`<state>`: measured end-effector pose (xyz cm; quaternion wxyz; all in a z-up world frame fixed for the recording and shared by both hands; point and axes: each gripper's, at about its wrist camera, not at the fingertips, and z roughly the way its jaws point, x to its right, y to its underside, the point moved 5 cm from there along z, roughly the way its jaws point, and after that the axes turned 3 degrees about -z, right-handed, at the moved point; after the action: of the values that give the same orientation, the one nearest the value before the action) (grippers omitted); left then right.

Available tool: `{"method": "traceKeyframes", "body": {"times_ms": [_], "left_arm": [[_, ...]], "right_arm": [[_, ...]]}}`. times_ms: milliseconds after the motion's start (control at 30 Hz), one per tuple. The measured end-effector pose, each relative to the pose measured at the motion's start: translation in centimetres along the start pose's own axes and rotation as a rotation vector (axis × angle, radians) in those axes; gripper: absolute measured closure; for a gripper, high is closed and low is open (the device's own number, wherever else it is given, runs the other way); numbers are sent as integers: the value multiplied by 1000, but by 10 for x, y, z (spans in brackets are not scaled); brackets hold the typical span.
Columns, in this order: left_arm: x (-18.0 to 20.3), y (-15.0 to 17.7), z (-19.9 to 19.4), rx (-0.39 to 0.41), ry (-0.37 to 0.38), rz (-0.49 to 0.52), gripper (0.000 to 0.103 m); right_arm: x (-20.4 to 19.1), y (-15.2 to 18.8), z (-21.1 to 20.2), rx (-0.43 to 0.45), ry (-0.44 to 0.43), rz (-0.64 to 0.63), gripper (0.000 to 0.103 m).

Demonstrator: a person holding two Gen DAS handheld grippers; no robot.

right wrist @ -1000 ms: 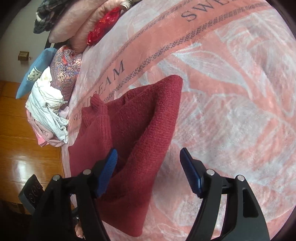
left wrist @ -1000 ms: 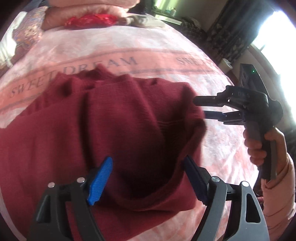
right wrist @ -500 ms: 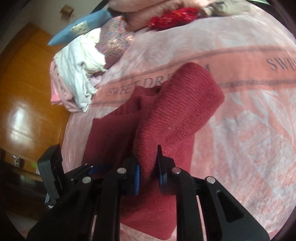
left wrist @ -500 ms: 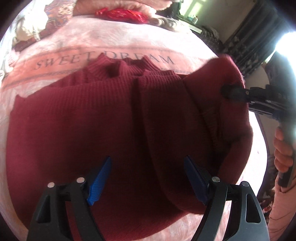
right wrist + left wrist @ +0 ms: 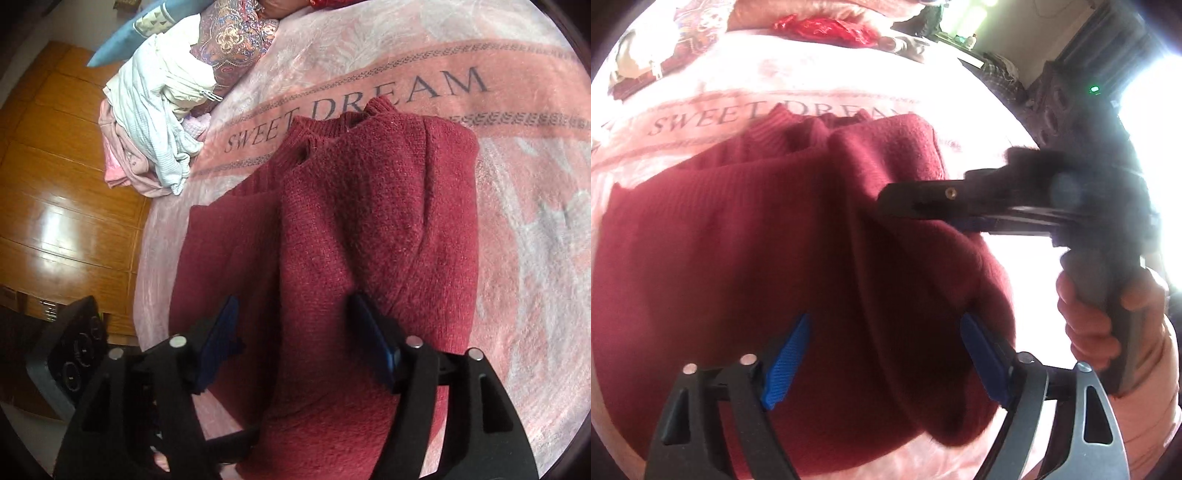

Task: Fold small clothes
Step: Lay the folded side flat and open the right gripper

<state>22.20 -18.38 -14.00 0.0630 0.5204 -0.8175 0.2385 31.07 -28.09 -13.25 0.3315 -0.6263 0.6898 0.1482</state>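
Observation:
A dark red knitted sweater lies on the pink "SWEET DREAM" blanket, its right side folded over toward the middle. My left gripper is open and hovers just above the sweater's lower part. My right gripper is open, its jaws apart over the folded-over panel. In the left wrist view the right gripper reaches in from the right above the fold, seen edge-on.
A heap of white and pink clothes and patterned pillows lie at the bed's left edge. A wooden floor is beyond it. A red item lies at the bed's far end.
The right gripper, shut on the sweater's side half a second ago, carried it over toward the middle and has opened, letting the fabric lie. The left gripper stayed open over the sweater.

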Motion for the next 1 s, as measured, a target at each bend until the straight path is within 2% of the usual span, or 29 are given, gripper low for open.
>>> {"method": "traceKeyframes", "body": {"times_ms": [33,167,300,433,467,567,667,767,900,1000], "left_arm": [[1,-2,5,-8,-3,-11,13],[2,-12,19,-36,28,-86,12],[0,-11,7,-12,131,-136,12],[0,-13,-6,4,201,-170,12],[4,-16,-7,6,183,-158,12],[13,-18,4,-24,57,-118,12],[16,-20,23,-77,16,-126,11],[10,-15,37,-113,-118,-125,8],[1,-4,46,-156,-133,-130,7],[1,0,43,-139,-94,-130,7]], "right_arm": [[0,0,-1,-7,-4,9,31],[10,-2,-4,-35,-78,86,27],[13,-4,-2,-60,-141,126,23],[8,-4,1,-74,-126,110,20],[8,-4,1,-75,-124,107,19],[7,-4,2,-82,-117,112,19],[5,-4,4,-102,-100,97,19],[6,-3,5,-117,-55,85,30],[7,1,-9,-81,-87,89,26],[8,12,-27,-43,-8,29,21]]}}
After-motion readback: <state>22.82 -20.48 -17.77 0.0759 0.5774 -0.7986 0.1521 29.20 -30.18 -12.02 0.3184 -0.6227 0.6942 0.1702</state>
